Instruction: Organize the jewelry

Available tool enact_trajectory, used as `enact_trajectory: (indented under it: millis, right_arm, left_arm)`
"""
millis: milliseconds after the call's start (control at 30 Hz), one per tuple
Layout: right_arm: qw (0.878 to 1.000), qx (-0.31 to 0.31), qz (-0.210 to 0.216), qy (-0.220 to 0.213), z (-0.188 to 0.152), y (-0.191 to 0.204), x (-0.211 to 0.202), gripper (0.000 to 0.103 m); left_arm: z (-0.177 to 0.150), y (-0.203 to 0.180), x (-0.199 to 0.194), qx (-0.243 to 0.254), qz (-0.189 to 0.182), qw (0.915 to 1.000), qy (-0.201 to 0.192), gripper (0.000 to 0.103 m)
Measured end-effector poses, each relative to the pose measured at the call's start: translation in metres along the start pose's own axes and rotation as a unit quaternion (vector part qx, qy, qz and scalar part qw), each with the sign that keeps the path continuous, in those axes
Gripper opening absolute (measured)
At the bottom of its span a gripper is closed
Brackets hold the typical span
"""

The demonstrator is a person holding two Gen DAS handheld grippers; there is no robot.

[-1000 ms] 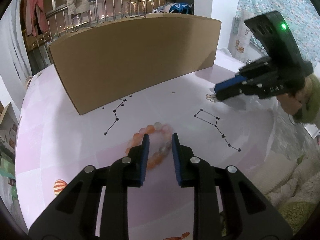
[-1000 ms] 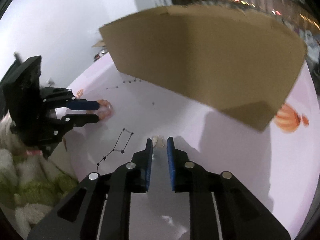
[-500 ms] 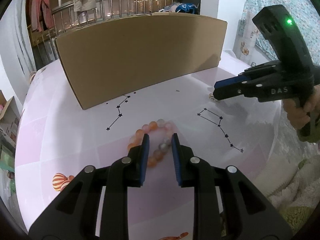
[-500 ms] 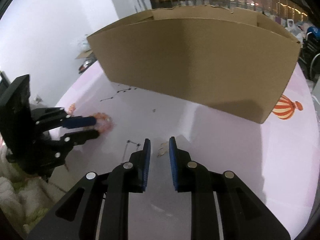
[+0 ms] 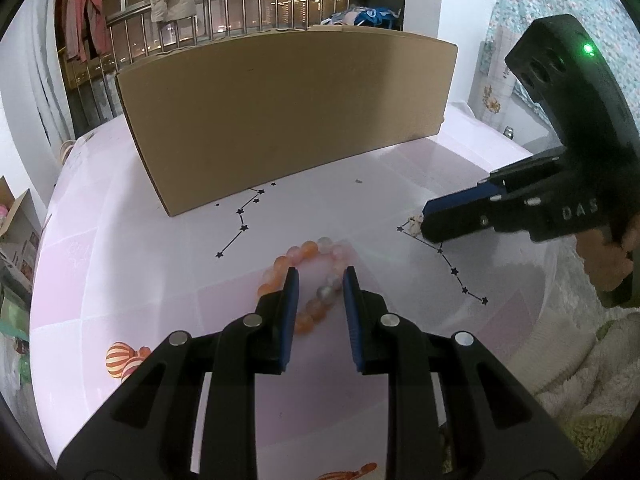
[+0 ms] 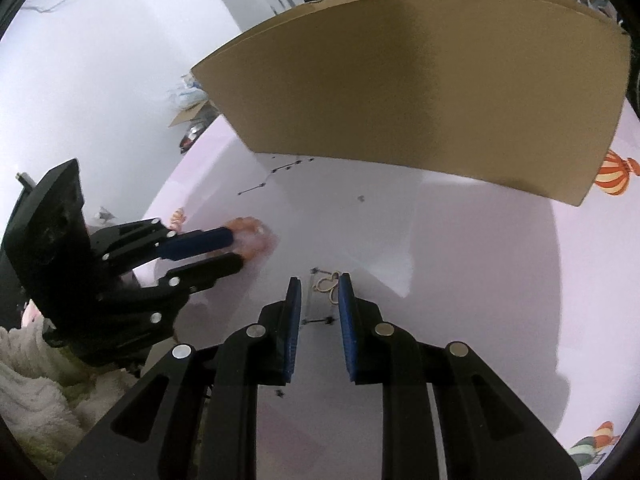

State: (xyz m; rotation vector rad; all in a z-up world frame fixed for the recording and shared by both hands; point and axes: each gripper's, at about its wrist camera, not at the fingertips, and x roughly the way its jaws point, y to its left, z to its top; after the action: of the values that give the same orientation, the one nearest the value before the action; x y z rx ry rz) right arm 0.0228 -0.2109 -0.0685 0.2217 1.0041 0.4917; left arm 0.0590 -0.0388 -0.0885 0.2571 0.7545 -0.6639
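A bracelet of orange and pink beads [image 5: 308, 250] lies on the pink table [image 5: 120, 280]. My left gripper [image 5: 320, 280] is low over it, open, with the bracelet's right strand between the fingers and a gap on both sides. From the right wrist view the same bracelet [image 6: 250, 228] shows at the left gripper's fingertips [image 6: 222, 236]. A small gold wire piece [image 6: 328, 285] lies on the table between the tips of my right gripper [image 6: 319, 283], which is open and not pressing on it. In the left wrist view the right gripper [image 5: 427, 218] reaches in from the right beside that piece [image 5: 414, 224].
A long cardboard box [image 5: 280, 112] stands across the far side of the table, also filling the top of the right wrist view [image 6: 420, 80]. A fluffy pale towel [image 5: 580, 380] lies off the table's right edge. A person's hand [image 5: 604, 256] holds the right gripper. Constellation and balloon prints mark the tabletop.
My right gripper has rolled and slid along the table, so the gold piece now sits between its tips, and its jaws have widened a little. The left gripper stays over the bracelet.
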Motion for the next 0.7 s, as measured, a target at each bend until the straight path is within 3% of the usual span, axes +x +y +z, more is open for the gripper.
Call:
enact_trajectory:
  millis: [100,267,700]
  right_arm:
    - [1.000,-0.014,0.004,-0.007,0.000,0.005,-0.002,0.028]
    - [0.994,-0.097,-0.051,-0.029,-0.005,0.020,-0.009,0.037]
    - [0.982,-0.120,-0.132,-0.056,-0.013,0.031,0.003,0.034]
  left_arm:
    - [0.000,0.000,0.000,0.000,0.000,1.0000,0.000,0.021]
    - [0.000,0.000,0.000,0.001,0.001,1.0000,0.000,0.021]
    - [-0.003,-0.001,-0.002,-0.005,0.004,1.0000,-0.002,0.021]
